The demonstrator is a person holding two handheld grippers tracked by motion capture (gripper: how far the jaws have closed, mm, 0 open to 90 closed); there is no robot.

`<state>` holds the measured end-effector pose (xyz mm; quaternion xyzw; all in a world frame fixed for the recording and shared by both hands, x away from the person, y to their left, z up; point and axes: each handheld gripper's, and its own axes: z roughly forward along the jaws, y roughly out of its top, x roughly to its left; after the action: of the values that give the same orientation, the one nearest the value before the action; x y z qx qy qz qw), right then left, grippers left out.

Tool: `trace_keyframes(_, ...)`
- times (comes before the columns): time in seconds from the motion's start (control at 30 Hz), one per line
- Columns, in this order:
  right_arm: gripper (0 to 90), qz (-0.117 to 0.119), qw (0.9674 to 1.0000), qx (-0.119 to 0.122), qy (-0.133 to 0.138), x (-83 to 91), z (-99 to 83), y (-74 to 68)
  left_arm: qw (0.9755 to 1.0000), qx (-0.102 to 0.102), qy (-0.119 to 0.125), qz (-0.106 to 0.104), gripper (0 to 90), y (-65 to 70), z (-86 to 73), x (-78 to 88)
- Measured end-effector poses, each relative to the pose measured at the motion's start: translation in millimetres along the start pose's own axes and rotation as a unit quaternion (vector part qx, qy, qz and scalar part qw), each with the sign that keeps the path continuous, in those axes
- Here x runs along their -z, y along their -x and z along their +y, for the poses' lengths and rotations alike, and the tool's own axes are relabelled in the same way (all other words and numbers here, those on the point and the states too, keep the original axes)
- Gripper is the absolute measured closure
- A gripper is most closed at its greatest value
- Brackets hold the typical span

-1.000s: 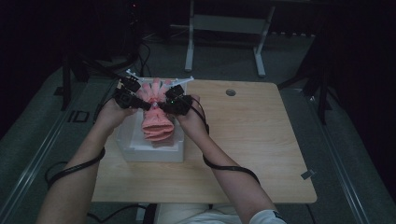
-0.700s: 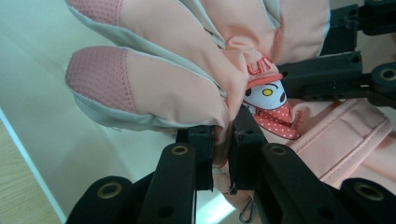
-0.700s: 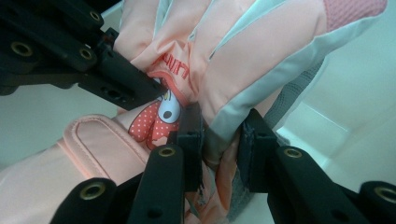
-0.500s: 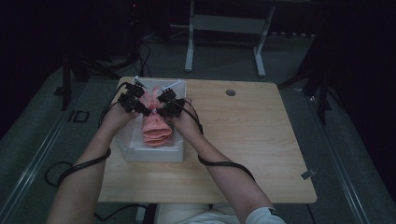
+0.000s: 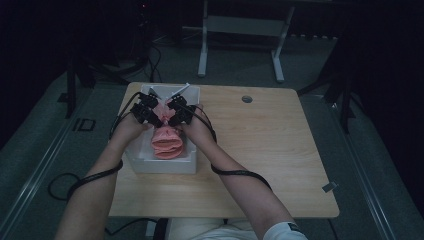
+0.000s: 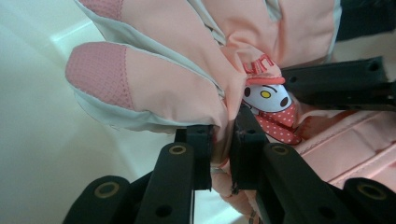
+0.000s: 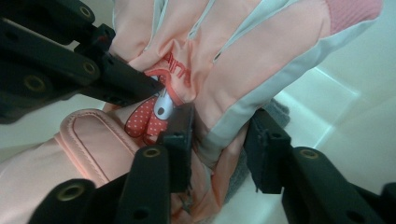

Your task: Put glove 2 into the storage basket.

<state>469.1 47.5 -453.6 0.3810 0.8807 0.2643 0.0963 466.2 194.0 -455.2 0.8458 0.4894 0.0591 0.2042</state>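
Both grippers have moved closer together over the white box (image 5: 187,162) on the desk (image 5: 280,150). The left gripper (image 6: 223,144) and right gripper (image 7: 218,135) each pinch the pink glove (image 5: 166,140), fingers clamped on fabric, the glove now sunk lower into the box.

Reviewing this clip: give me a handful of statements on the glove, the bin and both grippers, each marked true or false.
1. Both grippers pinch the pink glove. True: left gripper, right gripper.
2. The glove is over the white bin. True.
3. The glove is plain, with no picture. False: a cartoon face is printed on it.
4. The bin stands at the table's right edge. False: it is at the left side of the wooden table.
5. The left gripper's jaws stand wide open. False: they clamp glove fabric.
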Motion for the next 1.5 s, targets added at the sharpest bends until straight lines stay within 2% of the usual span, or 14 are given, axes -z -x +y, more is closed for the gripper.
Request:
trace_keyframes(0.07,59.7,-0.004,1.0000,0.000,0.002,0.6,0.0,0.0,0.9999,0.004,-0.001,0.009,77.5,0.3,0.1,-0.8)
trace_keyframes(0.23,53.0,-0.018,0.9993,0.018,0.028,8.1,-0.5,0.5,0.9983,0.003,-0.008,0.057,74.3,3.8,2.0,-3.9)
trace_keyframes(0.3,52.6,-0.006,0.9993,0.011,0.034,13.3,0.2,3.3,0.9982,0.009,-0.012,0.058,71.8,3.3,3.3,-5.0)
trace_keyframes(0.4,50.8,0.002,0.9989,0.015,0.044,21.2,-0.5,5.7,0.9968,0.011,-0.014,0.078,66.0,3.4,3.4,-4.8)
trace_keyframes(0.5,50.5,0.009,0.9984,0.016,0.054,28.6,-2.7,7.5,0.9946,0.011,-0.004,0.104,59.3,4.6,1.9,-3.0)
trace_keyframes(0.73,47.6,0.019,0.9970,0.020,0.073,42.5,-8.9,13.7,0.9907,0.006,0.029,0.133,49.8,10.1,-1.9,7.5)
trace_keyframes(0.9,45.9,0.031,0.9950,0.028,0.091,56.0,-13.9,17.8,0.9912,0.016,0.044,0.124,49.2,6.9,-7.0,14.7)
trace_keyframes(1.0,43.8,0.036,0.9932,0.034,0.105,64.7,-17.9,19.0,0.9923,0.021,0.061,0.106,49.0,7.9,-10.7,19.8)
trace_keyframes(1.2,39.9,0.049,0.9891,0.043,0.132,81.1,-26.9,23.6,0.9909,0.011,0.109,0.078,44.2,22.9,-12.9,35.0)
trace_keyframes(1.23,38.3,0.049,0.9883,0.045,0.137,83.9,-28.2,24.4,0.9905,0.004,0.125,0.057,44.2,32.5,-11.9,40.6)
trace_keyframes(1.3,32.5,0.054,0.9860,0.052,0.149,94.8,-33.4,29.0,0.9895,-0.001,0.140,0.035,37.0,42.1,-10.5,44.3)
trace_keyframes(1.37,29.0,0.058,0.9847,0.053,0.155,100.3,-36.9,32.9,0.9886,-0.015,0.148,0.025,28.7,53.2,-8.5,45.7)
trace_keyframes(1.43,24.5,0.064,0.9829,0.056,0.163,106.0,-41.5,37.9,0.9874,-0.038,0.154,-0.001,18.9,65.0,-7.2,46.6)
trace_keyframes(1.5,21.1,0.071,0.9811,0.054,0.172,110.5,-46.2,42.8,0.9861,-0.045,0.160,0.000,13.1,73.9,-6.1,46.9)
